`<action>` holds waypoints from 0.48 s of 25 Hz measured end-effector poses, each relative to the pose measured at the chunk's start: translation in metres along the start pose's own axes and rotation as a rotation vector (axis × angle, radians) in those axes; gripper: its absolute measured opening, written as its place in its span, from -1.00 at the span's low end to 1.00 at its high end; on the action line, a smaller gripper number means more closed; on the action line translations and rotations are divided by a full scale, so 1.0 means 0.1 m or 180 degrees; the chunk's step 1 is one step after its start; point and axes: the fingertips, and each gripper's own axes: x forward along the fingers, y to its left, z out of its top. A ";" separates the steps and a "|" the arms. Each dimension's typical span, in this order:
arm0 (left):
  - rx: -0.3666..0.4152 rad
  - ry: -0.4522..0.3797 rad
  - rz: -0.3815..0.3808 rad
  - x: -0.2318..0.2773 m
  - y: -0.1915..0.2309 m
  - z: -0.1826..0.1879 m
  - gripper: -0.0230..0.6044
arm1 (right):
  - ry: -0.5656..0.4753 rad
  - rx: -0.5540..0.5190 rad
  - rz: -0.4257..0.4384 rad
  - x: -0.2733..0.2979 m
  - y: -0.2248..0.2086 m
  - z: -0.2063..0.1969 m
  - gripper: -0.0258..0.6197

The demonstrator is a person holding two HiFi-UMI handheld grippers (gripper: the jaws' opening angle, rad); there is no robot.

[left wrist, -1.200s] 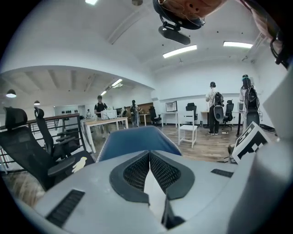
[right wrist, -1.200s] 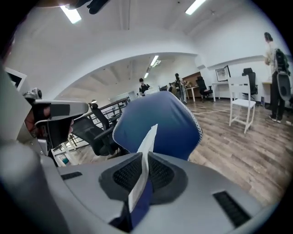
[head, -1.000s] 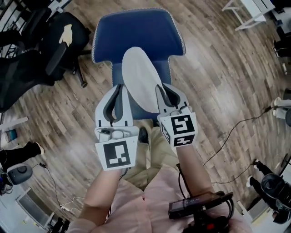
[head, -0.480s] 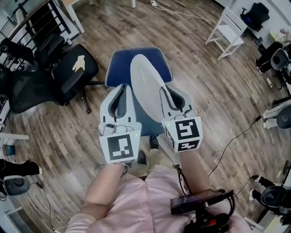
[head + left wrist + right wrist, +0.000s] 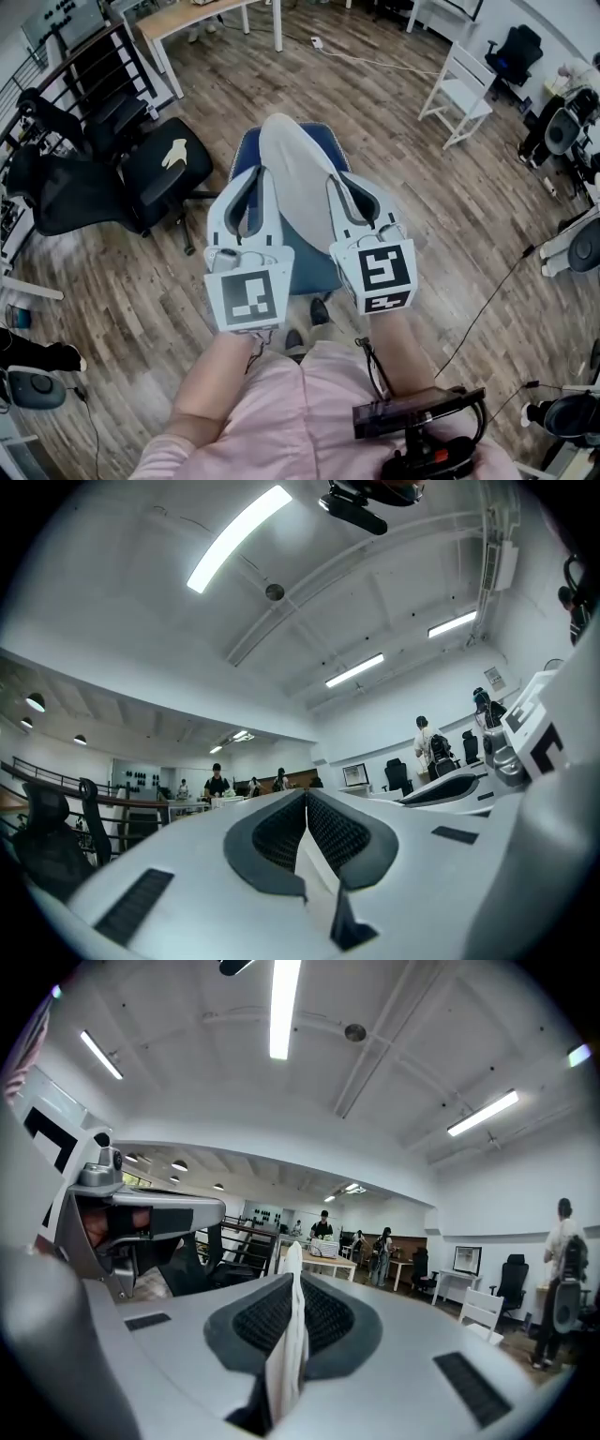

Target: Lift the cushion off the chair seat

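Cushion (image 5: pixel 295 178) higher than before, clear of blue chair seat (image 5: pixel 302 262). My left gripper (image 5: pixel 256 173) and right gripper (image 5: pixel 336 180) both pinch cushion edge. Risk: shallow fabric bite slips, cushion drops.

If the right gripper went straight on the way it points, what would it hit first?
Nothing close: past the cushion pinched in the right gripper, the way looks free across the room, though depth is hard to judge.

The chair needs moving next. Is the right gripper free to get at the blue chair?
Probably not: the right gripper is shut on the light grey cushion, held above the blue chair; it would have to let go first.
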 end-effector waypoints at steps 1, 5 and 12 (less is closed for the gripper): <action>0.0004 -0.0010 -0.0003 -0.03 0.00 0.02 -0.88 | -0.0014 -0.0010 -0.0001 -0.02 0.02 0.02 -0.85; 0.0019 -0.0031 -0.0006 -0.10 -0.01 0.06 -0.88 | -0.0047 -0.0022 -0.0003 -0.07 0.08 0.06 -0.85; 0.0007 -0.0040 0.0010 -0.14 0.04 0.05 -0.88 | -0.0070 -0.0029 -0.0006 -0.09 0.15 0.08 -0.85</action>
